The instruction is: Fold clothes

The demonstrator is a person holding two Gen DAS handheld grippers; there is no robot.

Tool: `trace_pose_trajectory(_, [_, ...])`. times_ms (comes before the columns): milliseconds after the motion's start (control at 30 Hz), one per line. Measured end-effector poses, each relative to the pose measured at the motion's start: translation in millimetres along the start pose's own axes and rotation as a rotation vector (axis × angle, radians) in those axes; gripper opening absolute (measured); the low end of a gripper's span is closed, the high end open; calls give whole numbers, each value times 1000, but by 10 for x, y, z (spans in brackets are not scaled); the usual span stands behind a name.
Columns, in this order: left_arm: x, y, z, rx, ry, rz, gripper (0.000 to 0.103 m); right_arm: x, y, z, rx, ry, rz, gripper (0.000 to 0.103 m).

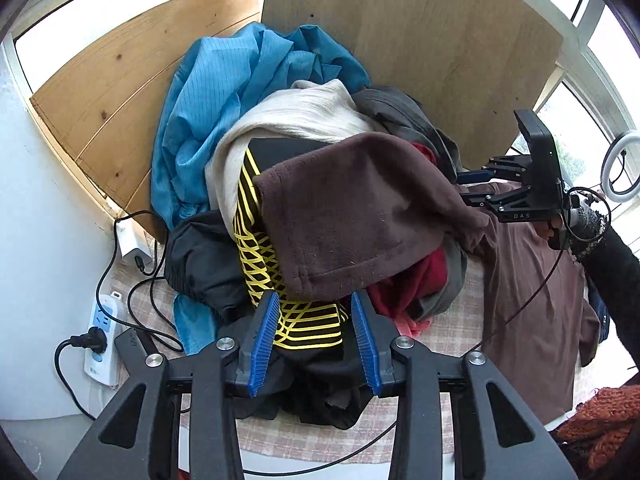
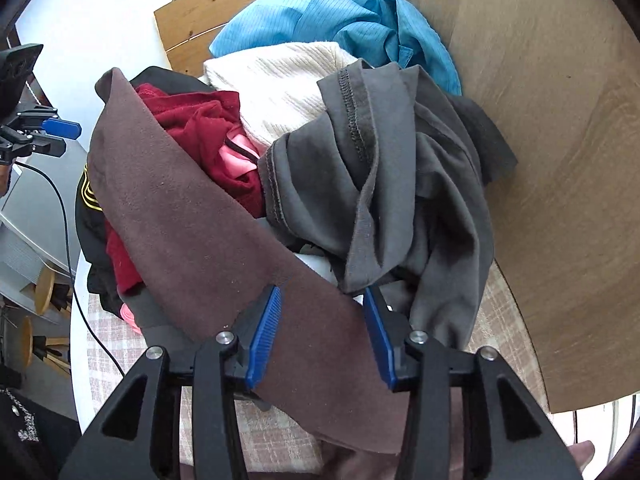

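A heap of clothes sits on the checked tablecloth (image 1: 316, 436). It holds a blue shirt (image 1: 208, 96), a cream knit (image 1: 304, 116), a black garment with yellow stripes (image 1: 264, 264), a red piece (image 2: 192, 128) and a grey top (image 2: 400, 184). A brown fleece garment (image 1: 352, 216) drapes over the front of the heap and trails off to the right. My left gripper (image 1: 316, 320) is open, its blue pads on either side of the striped garment's lower edge. My right gripper (image 2: 322, 296) is open too, and the brown fleece (image 2: 192, 232) lies across the gap between its fingers.
Wooden boards (image 1: 420, 40) lean behind the heap. A white power strip (image 1: 100, 336) with black cables (image 1: 132, 304) lies at the left edge of the table. A ring light (image 1: 622, 164) stands by the window, and an orange knit (image 1: 600, 416) lies at the lower right.
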State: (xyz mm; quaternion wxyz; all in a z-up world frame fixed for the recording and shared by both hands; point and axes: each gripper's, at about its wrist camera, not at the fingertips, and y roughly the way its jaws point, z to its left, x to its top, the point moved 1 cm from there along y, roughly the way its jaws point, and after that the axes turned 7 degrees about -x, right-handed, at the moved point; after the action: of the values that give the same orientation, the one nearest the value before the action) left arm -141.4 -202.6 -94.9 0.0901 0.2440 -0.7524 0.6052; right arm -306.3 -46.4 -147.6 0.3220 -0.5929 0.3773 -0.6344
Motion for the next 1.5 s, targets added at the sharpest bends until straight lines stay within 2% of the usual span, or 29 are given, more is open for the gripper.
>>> trace_pose_trajectory(100, [58,181,-55,-6,-32,24,37,27,-4,75,-17,-85,8,42])
trace_pose_trajectory(267, [168,489,-147,-14,-87,65,37,140,-66,105,36,-152,-10,43])
trace_pose_trajectory(367, [201,432,-167,-21,-135,53,37,225,-29,141,57,-180,-23,43])
trace_pose_trajectory(467, [182,280,-399,-3,-76,33,37,265,94,168,88,-204,-4,42])
trace_pose_trajectory(500, [207,270,-448,-1,-65,35,40,273,138,173,95,-209,6,42])
trace_pose_trajectory(533, [251,289,-478,11,-59,39,42,280,166,173,102,-209,9,39])
trace_pose_trajectory(567, [299,331,-486,26,-54,47,42,286,177,166,112,-202,8,25])
trace_pose_trajectory(633, [397,445,-427,50,-78,66,37,298,192,148,130,-186,4,6])
trace_pose_trajectory(667, [411,497,-419,51,-68,76,35,299,178,132,135,-175,-4,6])
trace_pose_trajectory(700, [421,547,-413,51,-56,85,16,297,159,120,135,-172,-10,5])
trace_pose_trajectory(733, [411,579,-426,48,-35,92,4,295,139,109,127,-174,-15,4])
trace_pose_trajectory(833, [353,554,-454,48,1,83,3,305,43,67,107,-180,-43,3])
trace_pose_trajectory(1067, [292,131,-534,63,45,57,2,371,-317,-96,81,-121,-140,2])
trace_pose_trajectory(1167, [207,119,-425,72,23,70,0,382,-372,-133,78,-96,-165,2])
trace_pose_trajectory(1233, [149,114,-349,77,7,79,0,360,-284,-112,39,-85,-144,2])
trace_pose_trajectory(1333, [63,108,-235,86,-17,92,0,338,-26,-58,-17,-95,-53,3])
trace_pose_trajectory(1433, [-24,101,-121,95,-41,105,1,334,-37,40,-45,-130,-46,5])
trace_pose_trajectory(1467, [30,28,-95,99,-39,75,3,338,-96,51,-44,-134,-50,9])
trace_pose_trajectory(1500, [90,-50,-71,103,-37,42,10,348,-166,44,-39,-127,-60,12])
